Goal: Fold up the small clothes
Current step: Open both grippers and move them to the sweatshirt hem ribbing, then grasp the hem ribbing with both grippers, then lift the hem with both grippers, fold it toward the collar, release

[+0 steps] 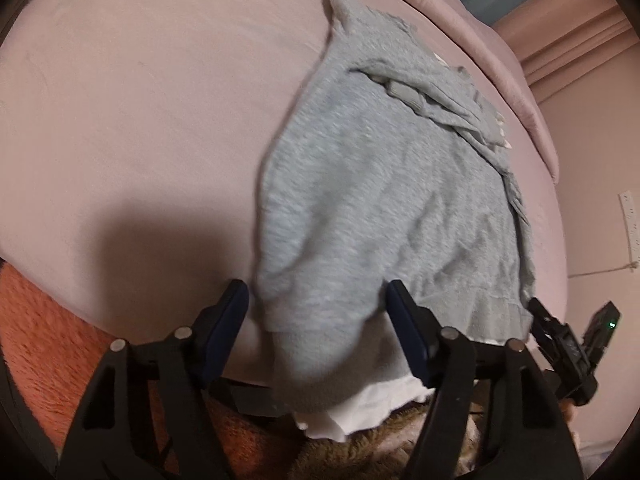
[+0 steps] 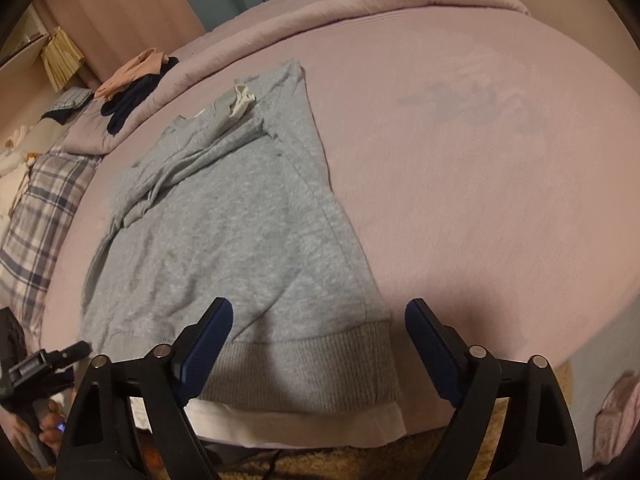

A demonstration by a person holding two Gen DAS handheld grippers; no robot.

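A small light grey sweatshirt [image 1: 380,200] lies on the pink bed [image 1: 140,120], its ribbed hem toward me and a sleeve folded across the upper body. A white layer [image 1: 360,408] shows under the hem. My left gripper [image 1: 316,312] is open, its blue-padded jaws on either side of the hem's left corner, which bulges between them. In the right wrist view the sweatshirt [image 2: 224,232] lies flat and my right gripper [image 2: 318,328] is open over the ribbed hem's right corner [image 2: 360,364]. The left gripper's body [image 2: 36,368] shows at the lower left there.
The bed's folded pink duvet [image 2: 360,4] runs along the far side. A plaid pillow [image 2: 36,216] and a pile of peach and dark clothes [image 2: 132,76] lie at the left. An orange fuzzy rug [image 1: 36,340] lies by the near bed edge.
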